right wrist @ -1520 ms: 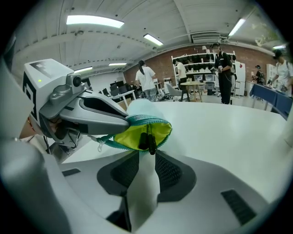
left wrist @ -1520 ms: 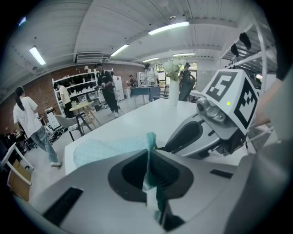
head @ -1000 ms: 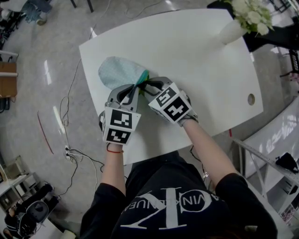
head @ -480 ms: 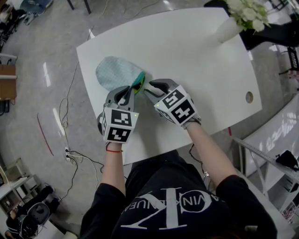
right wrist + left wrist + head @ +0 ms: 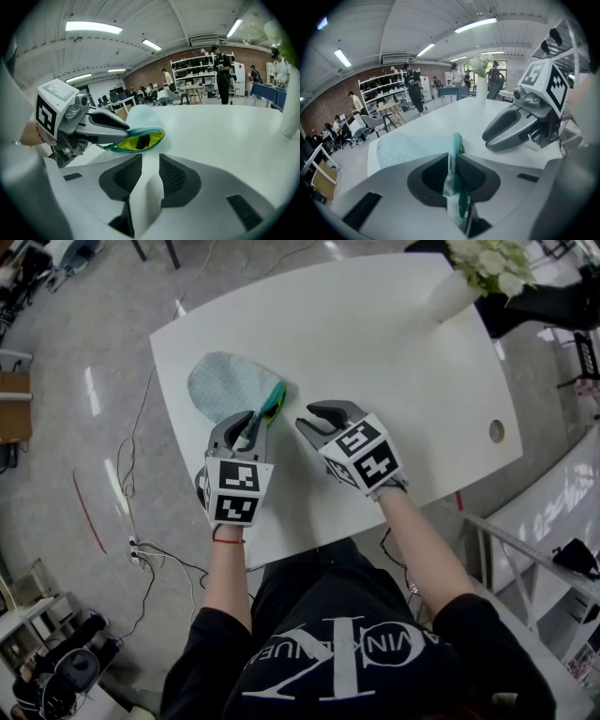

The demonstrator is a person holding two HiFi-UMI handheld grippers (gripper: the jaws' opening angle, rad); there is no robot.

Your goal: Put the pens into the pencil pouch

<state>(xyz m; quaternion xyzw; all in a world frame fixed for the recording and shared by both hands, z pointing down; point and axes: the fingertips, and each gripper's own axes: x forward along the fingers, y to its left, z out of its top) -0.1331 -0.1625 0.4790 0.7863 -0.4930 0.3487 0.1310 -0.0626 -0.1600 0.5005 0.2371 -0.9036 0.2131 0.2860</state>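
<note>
on white table (image 5: 394,352), open teal pencil pouch (image 5: 225,385)

Grey floor (image 5: 66,474), brick wall (image 5: 151,74), shelving (image 5: 199,65), ceiling striplights (image 5: 93,27).

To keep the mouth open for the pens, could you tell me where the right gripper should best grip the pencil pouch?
Probably the green zipper rim at the free end of the pencil pouch mouth, taken straight on from the right gripper: the mouth gapes toward it. The left gripper, its jaws just now opening, has the other end's fabric between them.
</note>
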